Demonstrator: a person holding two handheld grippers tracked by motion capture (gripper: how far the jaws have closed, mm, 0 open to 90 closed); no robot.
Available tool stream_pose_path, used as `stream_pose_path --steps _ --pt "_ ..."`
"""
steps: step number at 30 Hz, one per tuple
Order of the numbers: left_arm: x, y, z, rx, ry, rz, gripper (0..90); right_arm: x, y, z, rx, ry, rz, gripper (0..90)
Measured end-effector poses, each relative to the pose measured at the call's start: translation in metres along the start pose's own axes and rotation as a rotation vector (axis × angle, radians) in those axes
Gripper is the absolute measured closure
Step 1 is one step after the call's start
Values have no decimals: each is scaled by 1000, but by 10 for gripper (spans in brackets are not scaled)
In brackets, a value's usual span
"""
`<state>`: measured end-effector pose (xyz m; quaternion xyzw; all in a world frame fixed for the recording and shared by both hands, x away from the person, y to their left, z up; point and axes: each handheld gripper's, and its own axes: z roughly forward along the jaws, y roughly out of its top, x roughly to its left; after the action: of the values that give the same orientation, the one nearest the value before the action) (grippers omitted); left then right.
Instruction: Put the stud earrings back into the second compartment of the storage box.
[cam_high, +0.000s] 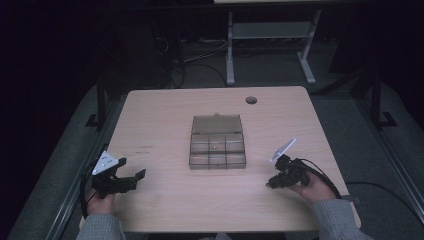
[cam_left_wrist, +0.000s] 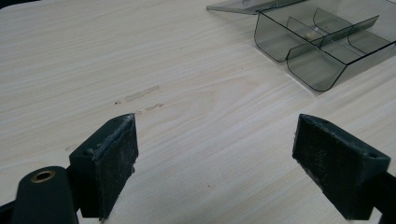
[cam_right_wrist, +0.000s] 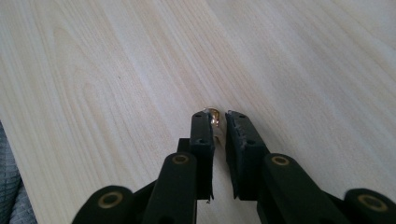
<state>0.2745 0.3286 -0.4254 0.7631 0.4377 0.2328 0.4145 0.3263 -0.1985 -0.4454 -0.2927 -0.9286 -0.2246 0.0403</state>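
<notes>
High view looks down on the table (cam_high: 165, 200); claw views skim its top closely

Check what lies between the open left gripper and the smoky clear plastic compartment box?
Nothing: bare pale wood table, with faint scuff marks, runs from the left gripper to the smoky clear plastic compartment box in the left gripper view; the high view agrees.
</notes>
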Motion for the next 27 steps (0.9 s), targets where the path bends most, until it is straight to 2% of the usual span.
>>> stream_pose_path --steps 4,15,27 --pt "0 0 0 -3 1 -5 140 1 2 1 15 0 -23 857" --pt "0 0 -1 -5 1 -6 140 3 10 -5 24 -16 -44 867" --pt "0 0 0 -10 0 -13 140 2 35 -21 17 -42 -87 867"
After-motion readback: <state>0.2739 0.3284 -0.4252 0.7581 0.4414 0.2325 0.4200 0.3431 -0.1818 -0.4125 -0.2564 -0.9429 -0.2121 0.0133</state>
